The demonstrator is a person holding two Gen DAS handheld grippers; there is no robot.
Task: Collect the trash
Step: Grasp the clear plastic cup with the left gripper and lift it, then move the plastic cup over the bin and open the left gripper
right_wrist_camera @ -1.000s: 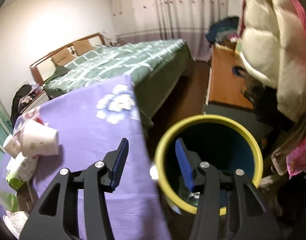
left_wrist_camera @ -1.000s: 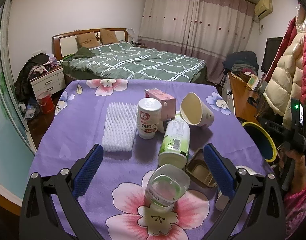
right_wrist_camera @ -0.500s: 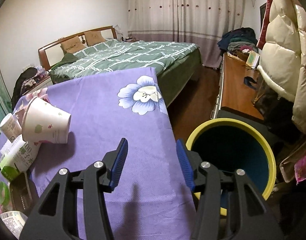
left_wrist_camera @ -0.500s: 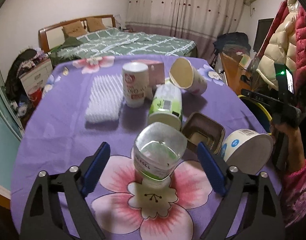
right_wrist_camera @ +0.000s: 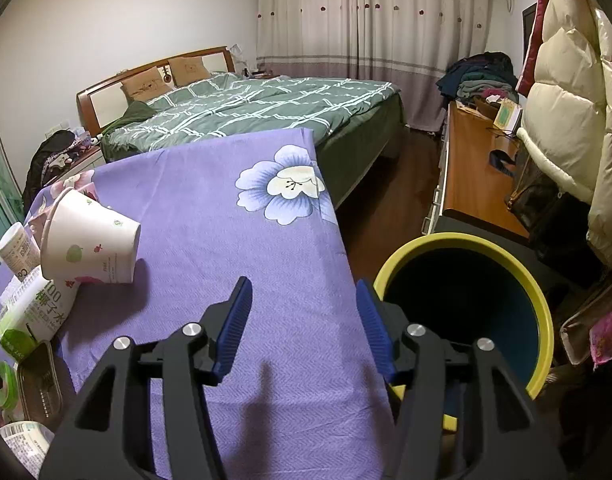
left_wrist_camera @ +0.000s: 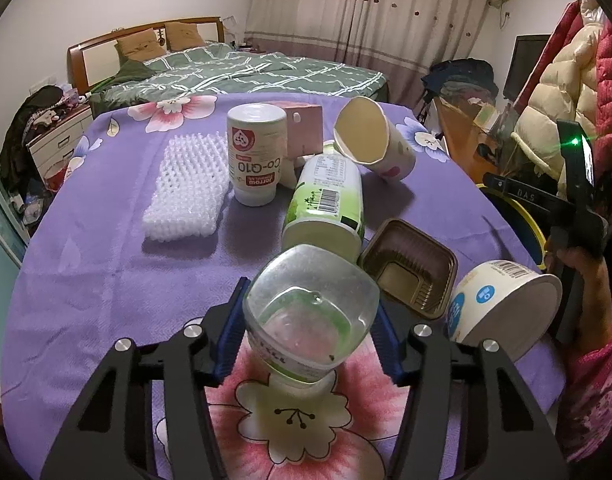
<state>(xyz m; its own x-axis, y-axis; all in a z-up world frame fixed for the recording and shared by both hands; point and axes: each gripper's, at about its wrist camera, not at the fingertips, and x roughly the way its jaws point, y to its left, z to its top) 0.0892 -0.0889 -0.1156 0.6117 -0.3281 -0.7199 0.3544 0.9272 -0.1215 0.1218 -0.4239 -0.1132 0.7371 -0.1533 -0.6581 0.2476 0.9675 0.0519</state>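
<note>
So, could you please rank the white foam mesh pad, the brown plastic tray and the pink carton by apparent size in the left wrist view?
1. White foam mesh pad
2. Brown plastic tray, though it lies nearer the camera
3. Pink carton, partly hidden and farthest, so unsure

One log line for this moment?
left gripper: jaws around clear plastic bottle | right gripper: open, empty, above purple floral tablecloth | yellow-rimmed bin: beside table
</note>
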